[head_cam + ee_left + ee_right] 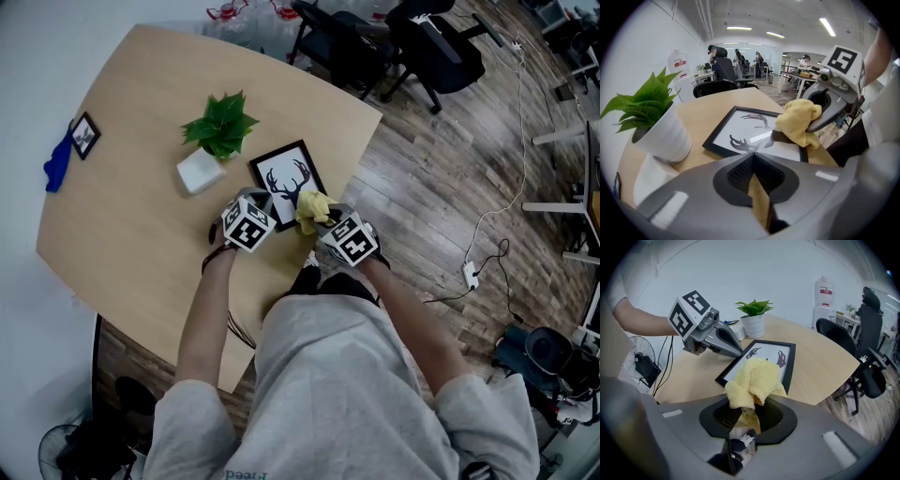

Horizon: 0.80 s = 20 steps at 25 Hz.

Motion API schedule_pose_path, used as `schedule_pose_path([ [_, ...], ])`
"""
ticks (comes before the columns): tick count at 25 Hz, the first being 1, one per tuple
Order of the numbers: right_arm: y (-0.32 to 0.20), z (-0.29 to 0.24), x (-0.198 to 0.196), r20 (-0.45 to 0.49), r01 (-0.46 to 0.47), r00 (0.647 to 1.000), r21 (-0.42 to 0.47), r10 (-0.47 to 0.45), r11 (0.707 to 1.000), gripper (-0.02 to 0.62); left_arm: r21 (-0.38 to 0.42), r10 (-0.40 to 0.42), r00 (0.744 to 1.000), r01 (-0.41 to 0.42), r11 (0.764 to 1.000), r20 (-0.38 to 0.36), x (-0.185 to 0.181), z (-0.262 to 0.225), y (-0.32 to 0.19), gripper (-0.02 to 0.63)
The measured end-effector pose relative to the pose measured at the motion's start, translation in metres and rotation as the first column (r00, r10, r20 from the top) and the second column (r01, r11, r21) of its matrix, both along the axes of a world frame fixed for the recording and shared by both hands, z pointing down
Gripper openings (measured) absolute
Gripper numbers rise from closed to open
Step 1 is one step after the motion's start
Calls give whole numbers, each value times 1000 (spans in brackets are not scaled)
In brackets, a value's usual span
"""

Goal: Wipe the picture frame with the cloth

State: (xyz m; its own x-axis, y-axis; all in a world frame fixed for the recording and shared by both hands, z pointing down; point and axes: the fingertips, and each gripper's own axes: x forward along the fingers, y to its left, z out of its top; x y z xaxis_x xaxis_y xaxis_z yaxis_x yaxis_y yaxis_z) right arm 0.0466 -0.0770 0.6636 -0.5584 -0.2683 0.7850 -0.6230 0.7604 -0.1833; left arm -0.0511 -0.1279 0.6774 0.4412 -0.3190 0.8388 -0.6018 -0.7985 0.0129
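Frame, head view: flat on the table, antler print up.
Cloth, head view: yellow, bunched on the frame's near right corner.
Left gripper, head view: at the frame's near left corner.
Right gripper, head view: just beside the frame's near right corner, at the cloth.
Plant, head view: in a white pot, just beyond the frame's left side.
Jaws, left gripper view: together, nothing between them, tips at the frame's near edge.
Cloth, left gripper view: on the frame's right part, touching the glass, with the right gripper's jaws closed on it.
Jaws, right gripper view: clamped on the cloth, which bulges out over the frame's near end.
Left gripper, right gripper view: jaws closed, tip down on the frame's left edge.
Plant, right gripper view: beyond the frame's far end.
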Motion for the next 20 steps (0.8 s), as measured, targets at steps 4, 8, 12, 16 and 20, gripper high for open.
schedule_pose_path([
  [4,2,0,-9,-3,8,1000,-2,-9,1000,81,-1,-2,1000,2,1000,-9,0,0,0,52],
  [8,2,1,-14,-6,4,1000,7,-4,1000,81,4,-1,1000,1,1000,-11,0,1,0,52],
  [12,-5,5,-16,-15,2,1000,32,-2,999,81,11,6,1000,-6,1000,-7,0,1,0,52],
  [16,-15,9,-24,-31,6,999,30,-5,1000,81,12,6,1000,-6,1000,-11,1,1,1,52],
  [20,-25,12,-30,-40,22,999,6,-22,1000,81,13,18,1000,-18,1000,-13,1,1,1,52],
])
